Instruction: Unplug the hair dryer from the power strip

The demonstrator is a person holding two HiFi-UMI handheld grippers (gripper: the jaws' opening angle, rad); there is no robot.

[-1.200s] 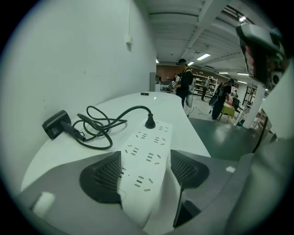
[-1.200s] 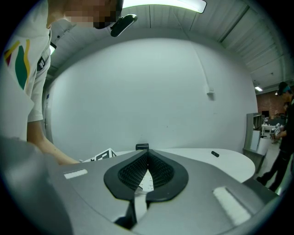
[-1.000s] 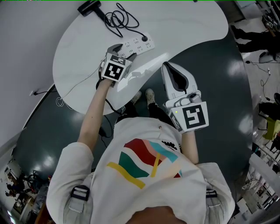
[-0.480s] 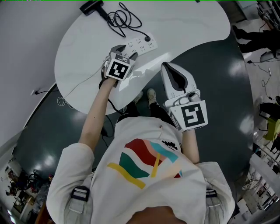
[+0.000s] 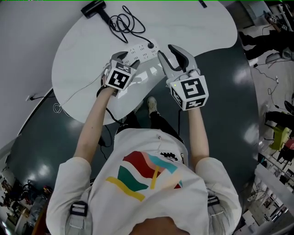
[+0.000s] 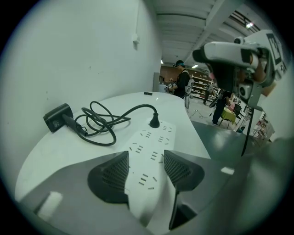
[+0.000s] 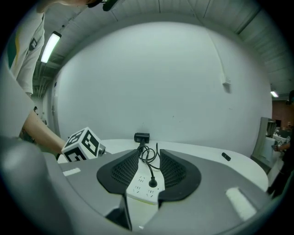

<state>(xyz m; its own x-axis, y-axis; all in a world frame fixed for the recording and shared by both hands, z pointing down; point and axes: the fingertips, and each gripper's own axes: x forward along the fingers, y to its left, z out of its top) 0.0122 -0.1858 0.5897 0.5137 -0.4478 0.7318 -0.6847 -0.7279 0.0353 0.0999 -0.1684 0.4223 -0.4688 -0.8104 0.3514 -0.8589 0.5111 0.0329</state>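
Left claw (image 5: pixel 126 58) has just closed on the power strip (image 5: pixel 142 49) lying on the surface (image 5: pixel 193 23). Right claw (image 5: pixel 165 50), just opened and empty, points at the plug (image 5: pixel 150 45) just ahead.

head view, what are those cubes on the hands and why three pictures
No robot: a person holds a two-jaw gripper in each hand, and the marker cube on each is part of it. The head view looks down from the person's head; the other two look along each gripper's jaws. On the table lie a power strip and a hair dryer, its plug in the strip. The left gripper has just closed on the strip. The right gripper has just opened and holds nothing, the plug just ahead.
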